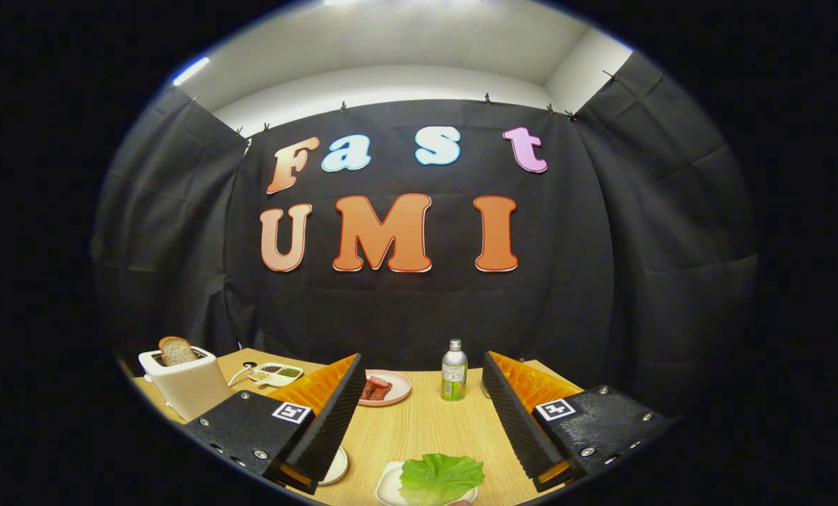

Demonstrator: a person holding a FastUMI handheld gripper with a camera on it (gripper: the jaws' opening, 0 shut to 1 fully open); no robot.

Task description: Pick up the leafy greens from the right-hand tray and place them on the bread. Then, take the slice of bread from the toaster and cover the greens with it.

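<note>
Woodgrain table [426, 429]: ridged tongs [419, 422] gape above ruffled greens [440, 478].

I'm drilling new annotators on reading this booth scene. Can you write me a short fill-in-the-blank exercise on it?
1. The slice of bread stands in the white ____.
2. The lettuce leaf lies on a small white tray, between the fingers of the gripper, whose jaws are ____.
3. The pink plate beyond the fingers holds ____.
4. To the right of that plate stands a ____ with a green label.

Missing words: toaster; open; sausages; bottle.
</note>
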